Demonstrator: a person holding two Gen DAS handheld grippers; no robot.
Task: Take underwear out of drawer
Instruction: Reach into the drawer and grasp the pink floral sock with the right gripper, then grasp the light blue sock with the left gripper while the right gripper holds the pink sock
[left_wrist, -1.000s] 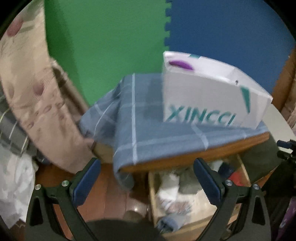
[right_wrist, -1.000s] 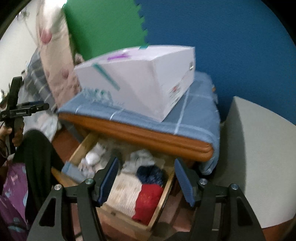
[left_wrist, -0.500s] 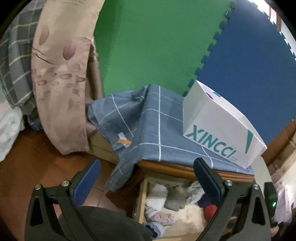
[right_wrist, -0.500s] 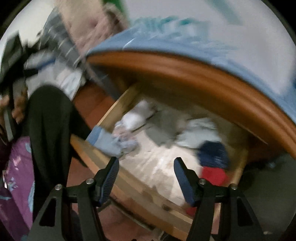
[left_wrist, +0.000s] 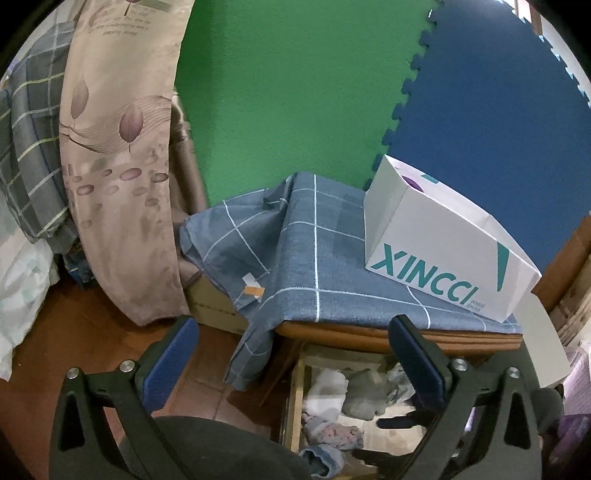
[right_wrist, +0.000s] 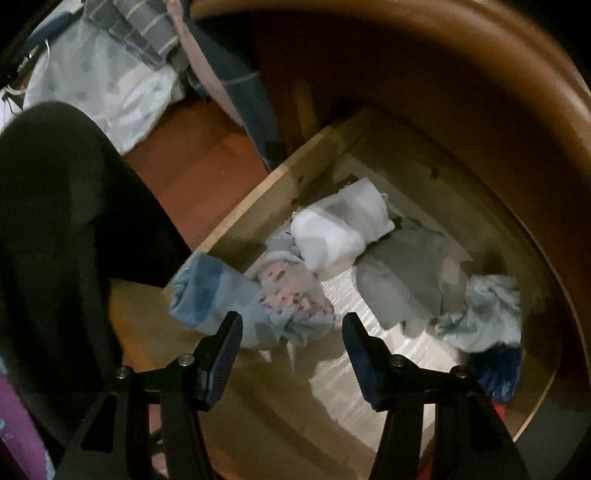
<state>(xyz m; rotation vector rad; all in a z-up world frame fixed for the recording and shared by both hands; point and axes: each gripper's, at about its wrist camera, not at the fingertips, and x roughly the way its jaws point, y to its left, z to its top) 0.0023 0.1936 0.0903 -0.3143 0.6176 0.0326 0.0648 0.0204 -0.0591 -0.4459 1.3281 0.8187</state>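
1. In the open wooden drawer (right_wrist: 236, 221), seen from the right wrist, several small bundles of underwear lie loose: a light-blue roll (right_wrist: 207, 295) at the near corner, a pink-dotted piece (right_wrist: 295, 295) touching it, a white folded piece (right_wrist: 340, 225) behind, a grey piece (right_wrist: 402, 280) beside that, and a pale crumpled one (right_wrist: 484, 314) further right.
2. The right gripper (right_wrist: 291, 332) points steeply down over the drawer. Its jaws have just been narrowing but stand apart, nothing pressed between the pads; the pink-dotted piece shows in the gap beyond the tips, and I cannot tell whether they touch it.
3. This view is motion-blurred, so fabric detail is soft. A dark blue item (right_wrist: 495, 373) is cut off by the right finger and the shadow.
4. The left gripper (left_wrist: 291, 354) is wide and empty, held outside the drawer (left_wrist: 295, 406), facing a white XINCCI box (left_wrist: 443, 251) on a blue checked cloth (left_wrist: 314, 258).
5. From this side, the drawer's contents are mostly hidden behind the right finger and a dark leg (left_wrist: 207, 446).
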